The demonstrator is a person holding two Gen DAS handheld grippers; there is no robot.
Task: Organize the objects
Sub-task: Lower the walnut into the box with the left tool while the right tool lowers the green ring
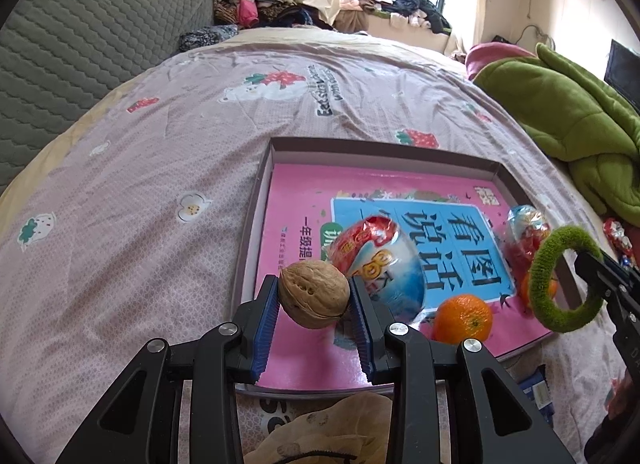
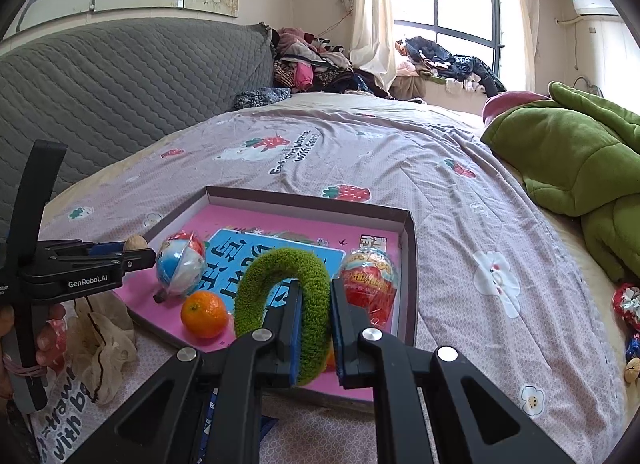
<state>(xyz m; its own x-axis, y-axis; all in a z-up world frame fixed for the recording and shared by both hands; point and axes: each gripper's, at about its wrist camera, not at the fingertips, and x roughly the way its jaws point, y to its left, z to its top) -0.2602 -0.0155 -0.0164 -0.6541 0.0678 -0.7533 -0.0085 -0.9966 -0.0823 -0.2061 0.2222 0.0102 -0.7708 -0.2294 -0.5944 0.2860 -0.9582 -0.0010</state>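
The left gripper clamps a walnut above the near edge of the shallow box on the bed, while the right gripper pinches a fuzzy green ring over it. Inside lie a pink book, an orange and two wrapped eggs; the ring hides part of the book's cover.

brown walnut between blue-padded claw; fuzzy green ring in other claw. orange tangerine, pink book with blue panel, lilac strawberry-print bedsheet, grey quilted headboard.
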